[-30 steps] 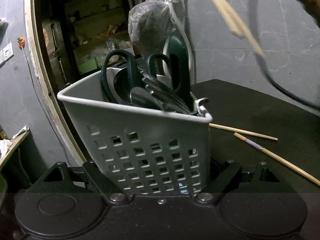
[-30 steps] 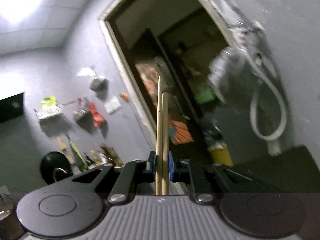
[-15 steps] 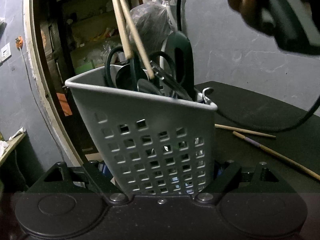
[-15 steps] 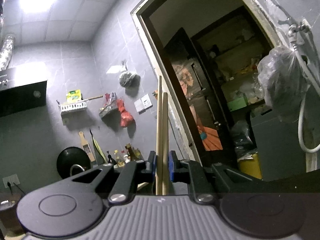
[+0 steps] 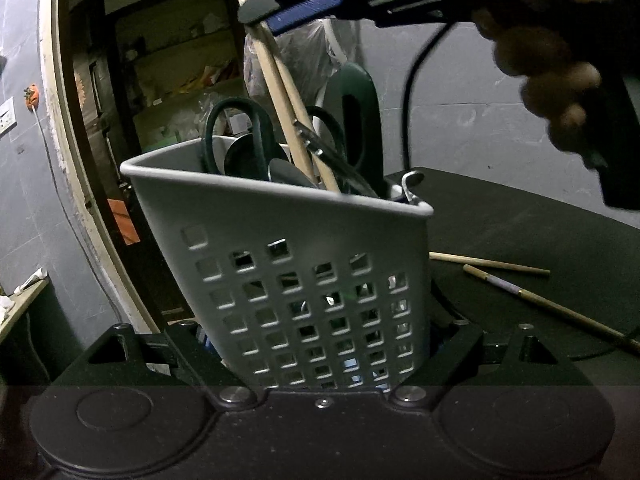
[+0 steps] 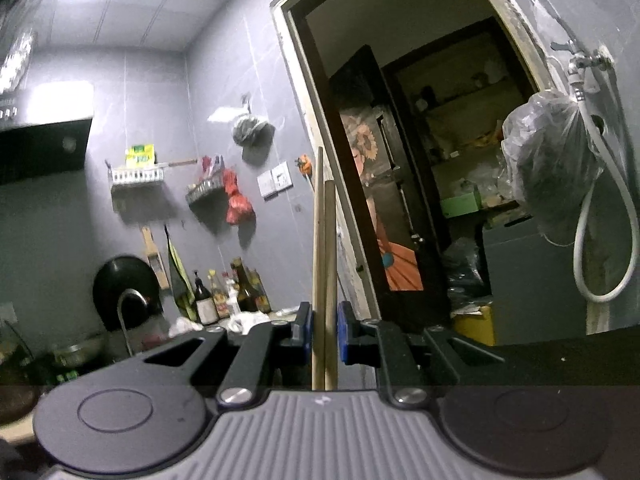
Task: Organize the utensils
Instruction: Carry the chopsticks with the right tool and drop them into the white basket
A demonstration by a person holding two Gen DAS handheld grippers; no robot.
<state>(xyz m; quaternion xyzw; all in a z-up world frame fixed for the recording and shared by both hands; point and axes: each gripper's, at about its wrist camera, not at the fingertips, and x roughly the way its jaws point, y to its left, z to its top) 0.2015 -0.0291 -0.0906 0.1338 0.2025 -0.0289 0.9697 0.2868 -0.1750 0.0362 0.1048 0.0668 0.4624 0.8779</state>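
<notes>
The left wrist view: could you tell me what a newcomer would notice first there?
A grey perforated caddy, tilted and clamped in the left gripper, fills the middle, crammed with green-handled scissors. From above, the right gripper lowers a chopstick pair into it; two more chopsticks lie on the dark table.

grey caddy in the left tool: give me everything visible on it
The grey caddy looks like matte plastic, with a rounded rim and a near wall perforated by rows of square holes. It tapers downward and leans slightly. The left tool is clamped on its base. It stands on the dark table. Inside are green-handled scissors, metal utensils and another green handle. Two wooden chopsticks, pinched by the right tool, slant down past the rim into it.
</notes>
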